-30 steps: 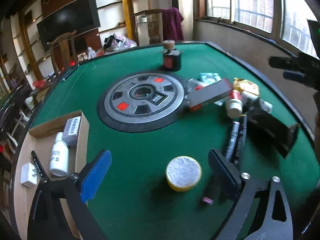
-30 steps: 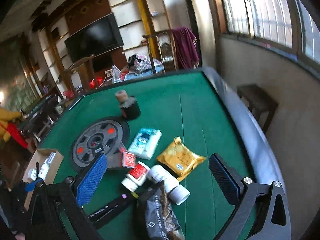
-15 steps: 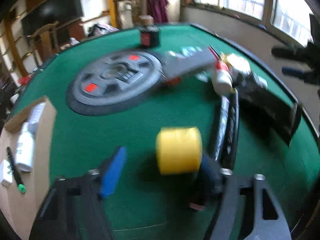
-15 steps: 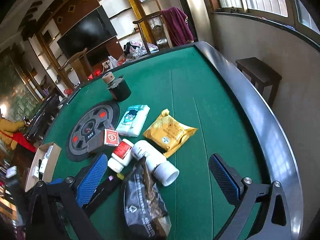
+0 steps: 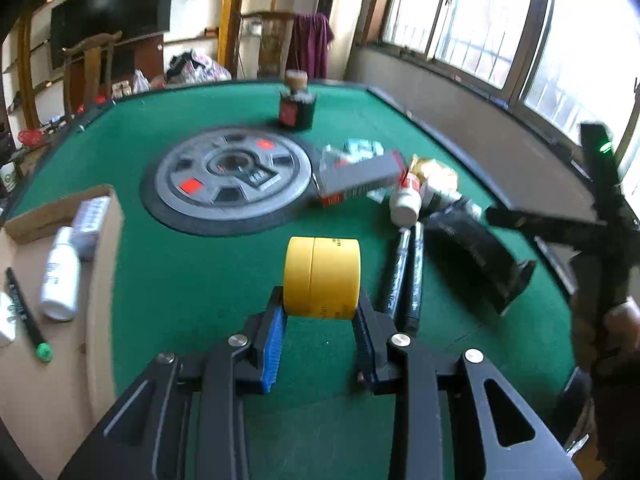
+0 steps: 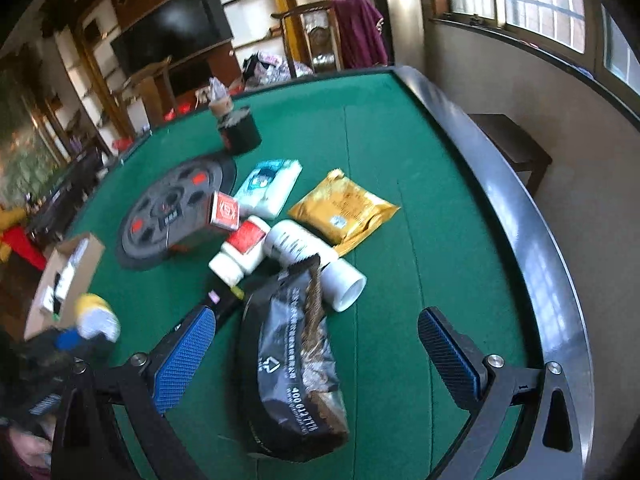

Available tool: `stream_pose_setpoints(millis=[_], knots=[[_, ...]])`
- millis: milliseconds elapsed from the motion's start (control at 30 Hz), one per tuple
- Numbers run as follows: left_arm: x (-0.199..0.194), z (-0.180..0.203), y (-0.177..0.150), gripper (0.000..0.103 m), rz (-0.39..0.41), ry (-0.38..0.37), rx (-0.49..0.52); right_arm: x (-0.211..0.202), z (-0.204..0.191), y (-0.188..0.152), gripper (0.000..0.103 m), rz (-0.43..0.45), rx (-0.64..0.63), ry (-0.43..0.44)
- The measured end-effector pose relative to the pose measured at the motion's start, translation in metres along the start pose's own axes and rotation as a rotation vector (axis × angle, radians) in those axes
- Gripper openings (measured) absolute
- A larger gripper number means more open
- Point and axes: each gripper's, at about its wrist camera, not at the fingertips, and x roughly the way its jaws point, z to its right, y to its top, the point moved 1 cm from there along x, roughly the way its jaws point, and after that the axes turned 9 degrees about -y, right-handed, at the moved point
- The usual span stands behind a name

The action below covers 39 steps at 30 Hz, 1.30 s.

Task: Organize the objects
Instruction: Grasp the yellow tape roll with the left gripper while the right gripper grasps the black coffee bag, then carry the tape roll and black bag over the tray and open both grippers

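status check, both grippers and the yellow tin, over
Left gripper shut on yellow tin, lifted on edge. Right gripper open over black bag. Cardboard box to the left, markers close by on the right.

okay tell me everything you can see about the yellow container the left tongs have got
The yellow container is a short, round, plastic-looking tub with a seam around its middle and small dark print. It is turned on its side, clamped across its flat ends between the left tongs, above the green table. The right wrist view shows one pale, whitish flat end. Nothing else touches it.
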Motion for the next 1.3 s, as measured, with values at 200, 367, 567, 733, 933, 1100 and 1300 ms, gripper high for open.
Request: stream_pose_setpoints(millis=[200, 367, 567, 733, 933, 1100, 1300], knots=[[-0.031, 0.003, -0.005, 0.031, 0.041, -0.016, -0.001, 0.009, -0.018, -0.006, 0.103, 0.006, -0.078, -0.111], [-0.04, 0.001, -0.012, 0.031, 0.053, -0.013, -0.005, 0.033, -0.027, -0.018, 0.088, -0.039, -0.132, -0.169], [-0.051, -0.012, -0.02, 0.031, 0.069, -0.013, -0.044, 0.017, -0.009, -0.019, 0.054, -0.039, 0.014, -0.026], [-0.067, -0.031, -0.024, 0.031, 0.1, 0.003, -0.081, -0.017, -0.016, -0.017, 0.053, 0.002, 0.035, 0.055], [-0.101, -0.079, -0.034, 0.031, 0.143, 0.113, -0.161, -0.054, -0.078, -0.003, 0.054, 0.049, -0.061, 0.171], [-0.127, -0.135, -0.048, 0.031, 0.131, 0.241, -0.26, -0.057, -0.152, -0.003, 0.054, 0.002, -0.158, 0.314], [-0.131, -0.175, -0.051, 0.031, 0.028, 0.343, -0.242, -0.036, -0.245, -0.01, 0.054, -0.124, -0.255, 0.482]])
